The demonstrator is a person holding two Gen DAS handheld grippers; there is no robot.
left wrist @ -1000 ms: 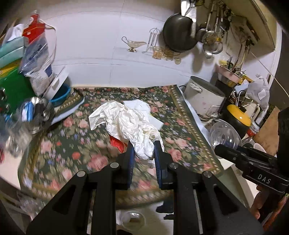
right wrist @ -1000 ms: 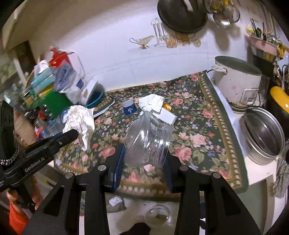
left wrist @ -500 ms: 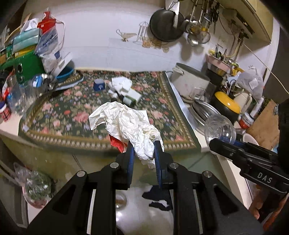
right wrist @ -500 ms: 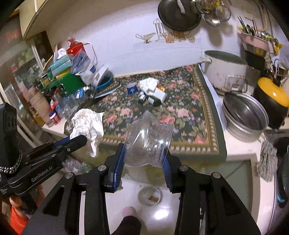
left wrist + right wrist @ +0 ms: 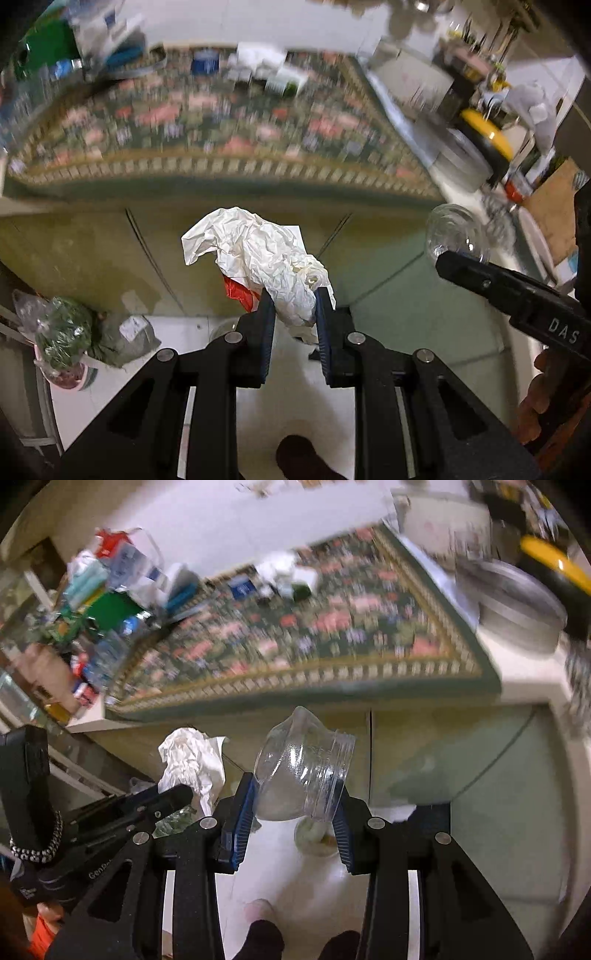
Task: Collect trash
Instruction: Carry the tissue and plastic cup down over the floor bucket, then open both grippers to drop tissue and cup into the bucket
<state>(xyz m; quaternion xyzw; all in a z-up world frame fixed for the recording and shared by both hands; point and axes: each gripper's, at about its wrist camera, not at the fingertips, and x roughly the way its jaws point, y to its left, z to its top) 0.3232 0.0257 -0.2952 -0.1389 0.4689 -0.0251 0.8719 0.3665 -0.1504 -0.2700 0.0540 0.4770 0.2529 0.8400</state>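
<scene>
Crumpled white paper (image 5: 266, 258) sits pinched between the blue pads of the left gripper (image 5: 294, 314), with a scrap of red wrapper (image 5: 240, 290) hanging under it; the wad stands out in front of the cupboard doors (image 5: 92, 251) below the counter. That view alone shows a bag of greens (image 5: 64, 326) in a pink tub on the floor at the far left, and a grey sack (image 5: 123, 339) beside it. The right gripper's finger comes in from the right edge there, with only the rounded bottom of the clear plastic jar (image 5: 456, 232) showing past it.

From the right wrist, the right gripper (image 5: 295, 812) is clamped on that clear plastic jar (image 5: 304, 764), which lies tilted, its threaded mouth turned right. This view alone shows a small round bowl (image 5: 314, 836) on the white floor just behind the jar, partly hidden by it, its contents too dim to name. The same white paper (image 5: 194, 764) appears at the left, past the other gripper's finger.

Both views smear the floral mat (image 5: 332, 627) and everything on the counter: a blue cup (image 5: 242, 587) and white scraps (image 5: 277, 566) at the far side are only blobs. Dark feet (image 5: 264, 938) are cut off by the near edge.
</scene>
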